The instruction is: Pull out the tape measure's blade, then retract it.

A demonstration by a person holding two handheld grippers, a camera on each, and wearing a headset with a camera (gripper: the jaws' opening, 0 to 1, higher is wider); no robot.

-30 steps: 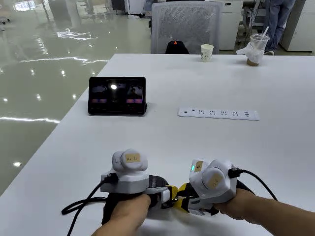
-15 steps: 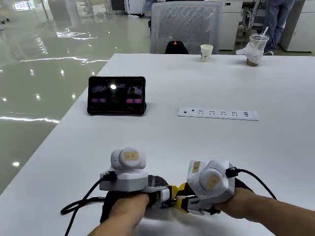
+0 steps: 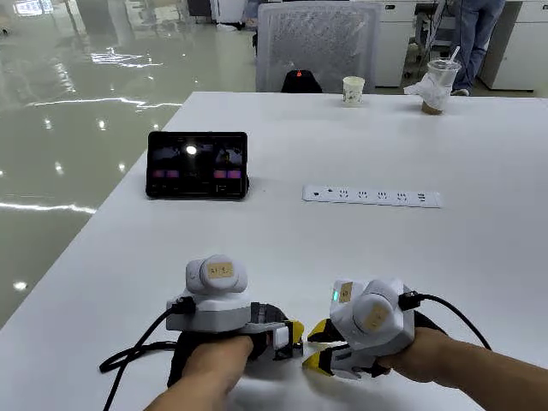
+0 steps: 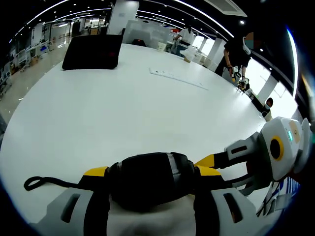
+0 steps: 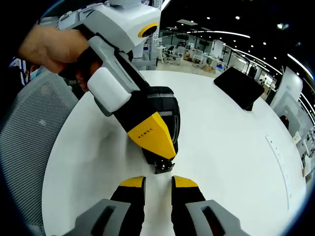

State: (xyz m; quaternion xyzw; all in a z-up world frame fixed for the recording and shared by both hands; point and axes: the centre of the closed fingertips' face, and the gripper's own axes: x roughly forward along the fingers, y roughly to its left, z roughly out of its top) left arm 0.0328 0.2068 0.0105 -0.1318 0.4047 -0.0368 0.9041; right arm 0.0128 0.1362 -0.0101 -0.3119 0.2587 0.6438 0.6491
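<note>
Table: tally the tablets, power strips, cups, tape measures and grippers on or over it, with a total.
tablet: 1
power strip: 1
cups: 2, paper cup and plastic cup
tape measure: 1
grippers: 2, left gripper and right gripper
total: 7

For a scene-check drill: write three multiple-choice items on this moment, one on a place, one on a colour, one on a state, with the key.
1. In the head view, where is the tablet relative to the power strip?
A. to its left
B. to its right
C. on top of it

2. What colour are the right gripper's jaw tips?
A. red
B. yellow
C. blue

3. What is the left gripper doing?
A. lying open, holding nothing
B. gripping the tape measure
C. holding a cup

Key:
1 A: the tablet stands left of the strip, apart from it.
2 B: both tips show yellow in the right gripper view.
3 B: its jaws flank the black case on both sides.
</note>
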